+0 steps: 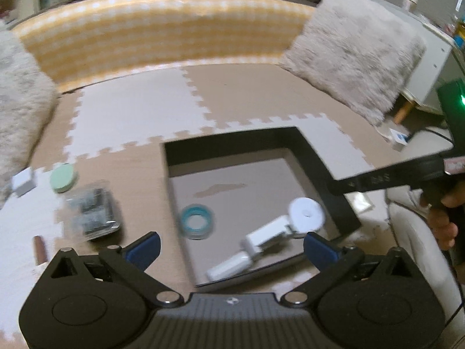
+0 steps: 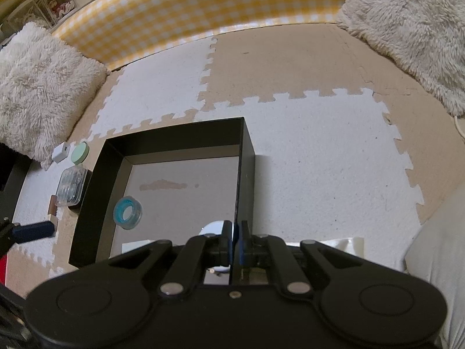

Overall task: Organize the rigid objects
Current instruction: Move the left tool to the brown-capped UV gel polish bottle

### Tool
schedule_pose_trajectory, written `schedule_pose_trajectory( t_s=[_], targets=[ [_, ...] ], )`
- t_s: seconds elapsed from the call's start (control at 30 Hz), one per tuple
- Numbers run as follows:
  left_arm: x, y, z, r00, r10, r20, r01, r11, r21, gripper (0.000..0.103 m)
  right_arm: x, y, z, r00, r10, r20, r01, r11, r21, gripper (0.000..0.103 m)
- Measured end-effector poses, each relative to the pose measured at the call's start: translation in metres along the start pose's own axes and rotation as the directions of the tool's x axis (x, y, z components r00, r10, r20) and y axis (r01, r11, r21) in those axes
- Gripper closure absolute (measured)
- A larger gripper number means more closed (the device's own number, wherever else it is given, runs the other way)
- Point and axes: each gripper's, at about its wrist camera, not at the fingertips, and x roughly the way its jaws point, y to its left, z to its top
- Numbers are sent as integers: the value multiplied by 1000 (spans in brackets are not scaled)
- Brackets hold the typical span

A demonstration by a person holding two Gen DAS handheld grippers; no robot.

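Observation:
A black open box lies on the foam floor mat. Inside it are a blue tape roll, a white disc and white charger blocks. My left gripper is open and empty, hovering over the box's near side. My right gripper is shut on the box's right wall; it also shows in the left wrist view. Left of the box lie a clear plastic case, a green round pad and a small white cube.
A yellow checked cushion wall runs along the back. Fluffy pillows stand at the left and right. A brown stick lies at the near left. A white cabinet stands at the far right.

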Motion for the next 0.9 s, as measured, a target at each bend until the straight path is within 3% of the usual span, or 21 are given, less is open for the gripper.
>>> schedule_pose_trajectory(
  t_s=[0.37, 0.6, 0.73, 0.9],
  targets=[
    [-17, 76, -9, 986, 166, -2, -166, 983, -83, 0, 0, 0, 0, 1000, 0, 0, 0, 1000, -1, 98],
    [-16, 123, -21, 980, 199, 2, -195, 962, -191, 0, 0, 0, 0, 1000, -3, -1, 3, 1000, -3, 98],
    [-6, 147, -25, 963, 266, -30, -266, 935, -233, 0, 0, 1, 0, 1000, -7, -1, 7, 1000, -5, 98],
    [6, 172, -34, 951, 299, -83, -310, 904, -295, 0, 0, 1, 0, 1000, -9, -2, 9, 1000, -8, 98]
  ],
)
